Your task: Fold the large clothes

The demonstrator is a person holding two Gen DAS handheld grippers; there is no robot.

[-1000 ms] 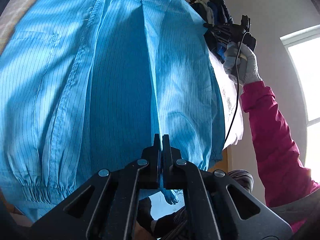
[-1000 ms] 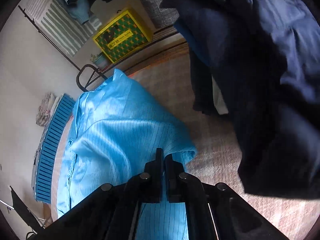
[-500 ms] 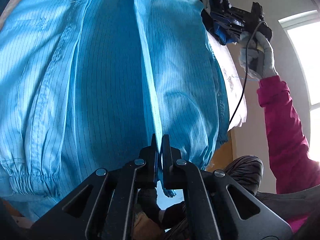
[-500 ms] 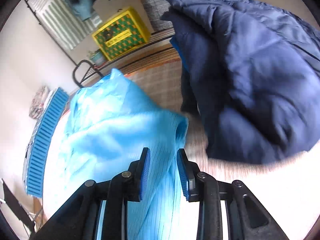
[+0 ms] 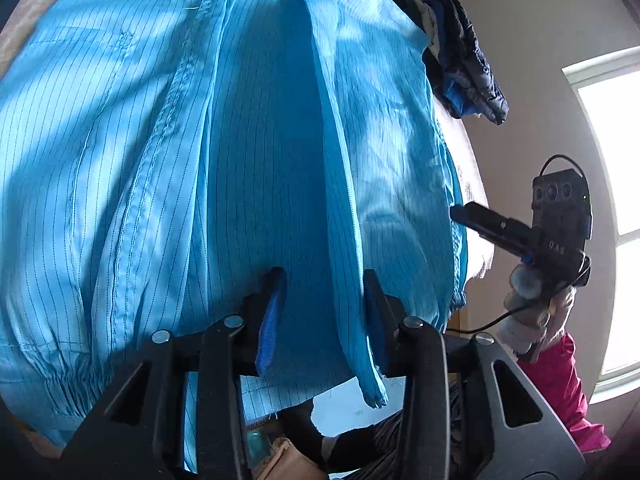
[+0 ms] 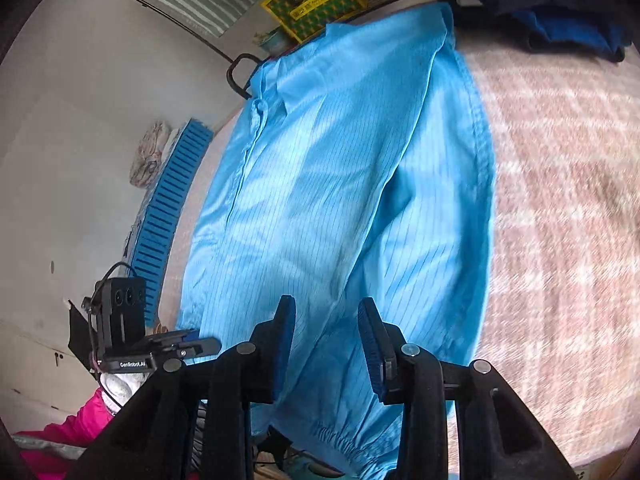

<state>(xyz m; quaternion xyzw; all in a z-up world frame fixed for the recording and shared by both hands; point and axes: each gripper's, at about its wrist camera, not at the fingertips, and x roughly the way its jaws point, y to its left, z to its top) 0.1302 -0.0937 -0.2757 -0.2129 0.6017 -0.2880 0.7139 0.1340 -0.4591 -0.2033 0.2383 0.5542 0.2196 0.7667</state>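
A large light-blue pinstriped garment (image 5: 168,168) lies spread on a brown checked surface (image 6: 560,208). My left gripper (image 5: 324,312) is at its near hem. Its jaws are opening, and a raised fold of the cloth (image 5: 344,208) runs loose between them, close to the right finger. My right gripper (image 6: 326,336) hovers over the garment (image 6: 344,160) near the elastic cuff (image 6: 340,440). Its jaws are also opening, with nothing pinched. A gloved hand with a pink sleeve (image 5: 560,380) holds the right gripper (image 5: 464,212) at the garment's right edge. In the right wrist view the left gripper (image 6: 204,346) is at lower left.
A dark blue puffer jacket (image 6: 560,12) lies at the far end of the surface, beyond the garment's collar. A yellow-green box (image 6: 312,0), a blue slatted crate (image 6: 168,216) and a black rack bar (image 6: 236,76) stand on the floor. A bright window (image 5: 616,200) is at right.
The left jaws have opened and let go of the fold. The right gripper, open since half a second ago, has swung from beside the puffer jacket to the garment's near end.
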